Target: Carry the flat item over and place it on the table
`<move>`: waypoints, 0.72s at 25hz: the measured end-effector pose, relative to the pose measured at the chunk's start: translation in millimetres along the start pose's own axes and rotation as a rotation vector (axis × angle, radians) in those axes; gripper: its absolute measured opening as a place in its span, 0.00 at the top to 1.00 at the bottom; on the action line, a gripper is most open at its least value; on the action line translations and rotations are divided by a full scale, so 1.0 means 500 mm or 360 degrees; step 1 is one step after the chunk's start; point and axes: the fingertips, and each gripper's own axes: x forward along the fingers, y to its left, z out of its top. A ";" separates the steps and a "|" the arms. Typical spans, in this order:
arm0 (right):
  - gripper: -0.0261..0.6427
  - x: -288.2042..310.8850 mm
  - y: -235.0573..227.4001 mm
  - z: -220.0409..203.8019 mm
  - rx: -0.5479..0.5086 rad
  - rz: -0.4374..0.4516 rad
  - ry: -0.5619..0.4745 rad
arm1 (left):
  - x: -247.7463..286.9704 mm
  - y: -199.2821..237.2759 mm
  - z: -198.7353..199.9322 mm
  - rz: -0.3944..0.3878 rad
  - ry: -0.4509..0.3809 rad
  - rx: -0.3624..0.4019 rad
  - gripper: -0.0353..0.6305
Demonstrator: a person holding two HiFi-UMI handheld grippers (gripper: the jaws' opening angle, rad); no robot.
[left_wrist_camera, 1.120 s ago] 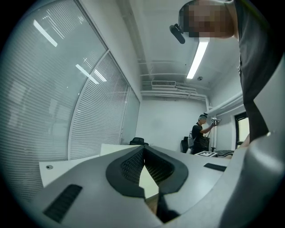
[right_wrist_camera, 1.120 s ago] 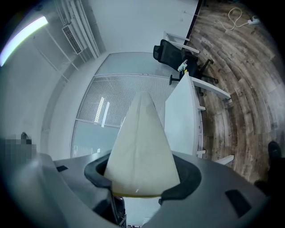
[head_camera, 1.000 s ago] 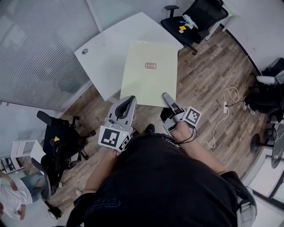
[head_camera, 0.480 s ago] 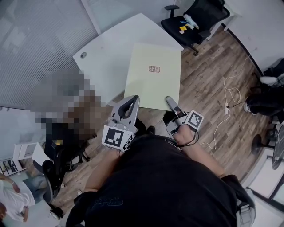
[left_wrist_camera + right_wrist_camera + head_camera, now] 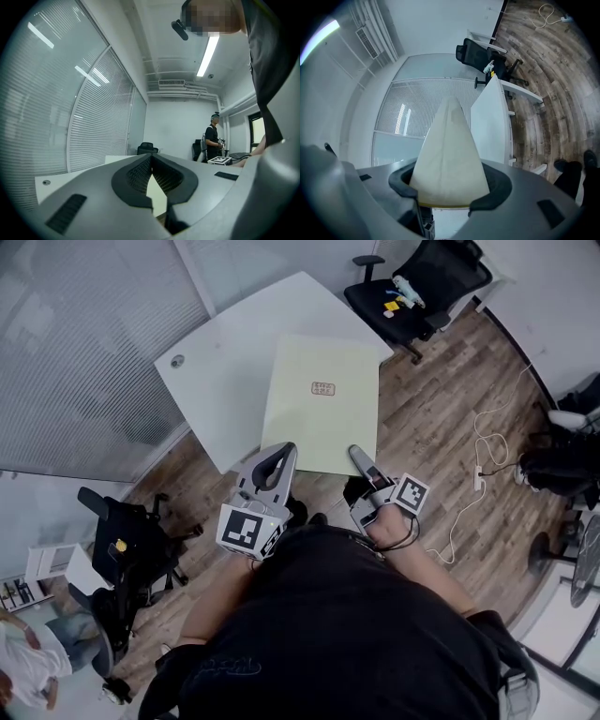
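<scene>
Here, a pale yellow board point(image 5: 319, 427) is held level over the corner of a white table point(image 5: 225, 362).
A small reddish label point(image 5: 322, 388) is printed on it, too small to be read. The left gripper point(image 5: 285, 450), level, is closed tip to tip above the near-left corner; the right gripper point(image 5: 355, 453), rolled sideways, is clamped wide across the near-right edge.

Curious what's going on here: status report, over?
Right gripper clamped on pale board; left gripper shut at its near edge. Board partly over white table. Nothing blocking.
</scene>
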 end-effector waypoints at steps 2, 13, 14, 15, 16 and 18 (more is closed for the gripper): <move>0.54 0.021 -0.002 0.005 -0.0002 -0.0005 0.0006 | 0.010 0.018 -0.002 -0.0017 0.0001 -0.0019 0.93; 0.54 0.213 0.010 0.026 -0.0022 0.0012 0.0087 | 0.065 0.178 0.027 -0.0011 -0.0009 -0.0016 0.93; 0.54 0.233 0.016 0.024 -0.0021 0.0016 0.0096 | 0.065 0.197 0.033 -0.0001 -0.0012 -0.0016 0.93; 0.54 0.252 0.023 0.022 -0.0020 0.0020 0.0105 | 0.063 0.216 0.041 0.0011 -0.0018 -0.0016 0.93; 0.54 0.271 0.030 0.019 -0.0022 0.0025 0.0113 | 0.060 0.235 0.050 0.0025 -0.0026 -0.0015 0.93; 0.54 0.307 0.045 0.012 -0.0034 0.0043 0.0130 | 0.054 0.271 0.064 0.0048 -0.0040 -0.0015 0.93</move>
